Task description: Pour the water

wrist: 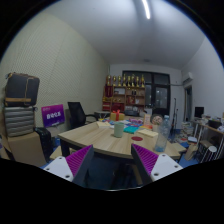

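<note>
Your gripper (112, 165) is spread wide, holding nothing, its magenta pads (76, 160) raised over the near edge of a long wooden table (95, 139). A clear plastic water bottle (163, 136) stands beyond the right finger, near the table's right edge; a green cup (118, 128) sits mid-table. Bare tabletop lies just ahead of the fingers.

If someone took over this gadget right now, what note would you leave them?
Tool: open, holding nothing, raised well short of the table.
Job's things: a green cup and a clear bottle stand on the table, beyond the fingers, among other clutter.
Done: nothing visible; bottle untouched.
Left: approach the table, grasp the bottle, pour the water, probably into the cup.
</note>
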`<state>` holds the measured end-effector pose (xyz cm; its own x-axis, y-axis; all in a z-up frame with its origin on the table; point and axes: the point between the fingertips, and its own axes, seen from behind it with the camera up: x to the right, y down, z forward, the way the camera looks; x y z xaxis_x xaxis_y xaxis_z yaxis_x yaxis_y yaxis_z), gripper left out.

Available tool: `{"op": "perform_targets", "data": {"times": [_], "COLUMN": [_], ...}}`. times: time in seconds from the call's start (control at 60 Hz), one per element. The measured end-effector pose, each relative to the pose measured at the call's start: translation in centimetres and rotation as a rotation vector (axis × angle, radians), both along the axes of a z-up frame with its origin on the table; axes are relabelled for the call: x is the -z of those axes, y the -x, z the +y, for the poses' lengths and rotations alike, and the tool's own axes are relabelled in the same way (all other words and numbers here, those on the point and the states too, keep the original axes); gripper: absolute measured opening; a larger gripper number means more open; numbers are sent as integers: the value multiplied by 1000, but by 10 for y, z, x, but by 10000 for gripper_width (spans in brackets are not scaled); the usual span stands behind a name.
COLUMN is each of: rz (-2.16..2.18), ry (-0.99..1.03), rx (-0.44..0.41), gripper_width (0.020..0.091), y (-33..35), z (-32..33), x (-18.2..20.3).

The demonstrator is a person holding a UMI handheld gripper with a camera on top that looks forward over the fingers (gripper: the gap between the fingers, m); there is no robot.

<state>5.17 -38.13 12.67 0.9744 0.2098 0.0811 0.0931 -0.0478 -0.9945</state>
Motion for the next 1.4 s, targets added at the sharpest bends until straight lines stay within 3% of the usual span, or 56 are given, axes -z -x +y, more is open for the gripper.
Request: {"op": "perform_targets", "data": {"times": [0.267,0.45,0.717,0.967,1.267,1.4], "rz": [41,37,-8,-14,-20,40], "ry": [16,-14,-75,-69,-46,-29], "rx": [25,80,227,339,371,333], "gripper_width": [837,838,837,835,834,819], "y": [-19,-68,-186,-241,-270,-263], "z": [13,38,130,231,314,344], "x": [-3,-1,-3,-15,8,14]}}
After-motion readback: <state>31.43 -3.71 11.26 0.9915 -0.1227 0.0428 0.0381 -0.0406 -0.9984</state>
